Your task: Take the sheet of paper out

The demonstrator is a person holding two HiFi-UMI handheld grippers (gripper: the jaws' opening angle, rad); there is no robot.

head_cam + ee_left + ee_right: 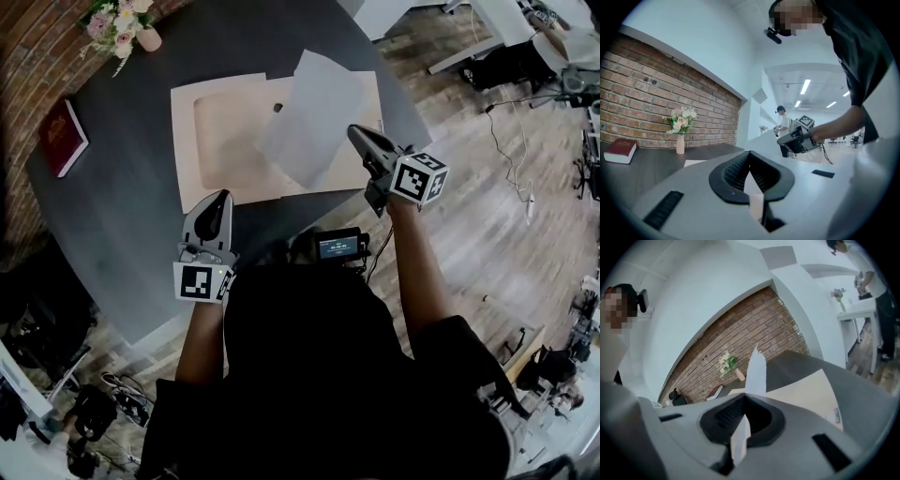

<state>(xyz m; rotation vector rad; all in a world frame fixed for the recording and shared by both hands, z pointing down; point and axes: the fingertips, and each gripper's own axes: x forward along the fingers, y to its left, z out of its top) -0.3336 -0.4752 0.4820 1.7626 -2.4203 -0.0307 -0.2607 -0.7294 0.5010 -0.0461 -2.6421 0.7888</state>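
Observation:
A white sheet of paper (pixel 309 117) hangs tilted above the open beige folder (pixel 225 141) on the dark table (pixel 112 234). My right gripper (pixel 354 131) is shut on the sheet's near right edge. In the right gripper view the paper (pixel 757 373) rises past the closed jaws (pixel 744 399), with the folder (pixel 806 390) below. My left gripper (pixel 221 197) hovers at the folder's front edge, jaws together. The left gripper view (pixel 749 155) shows only a pale sliver in the gap, and nothing sticks out beyond the jaws. The right gripper (pixel 794 140) shows there too, raised.
A red book (pixel 63 136) lies at the table's left end, and a vase of flowers (pixel 122 23) stands at the far left by the brick wall. The table's rounded edge runs close to my body. Wooden floor, cables and desks lie to the right.

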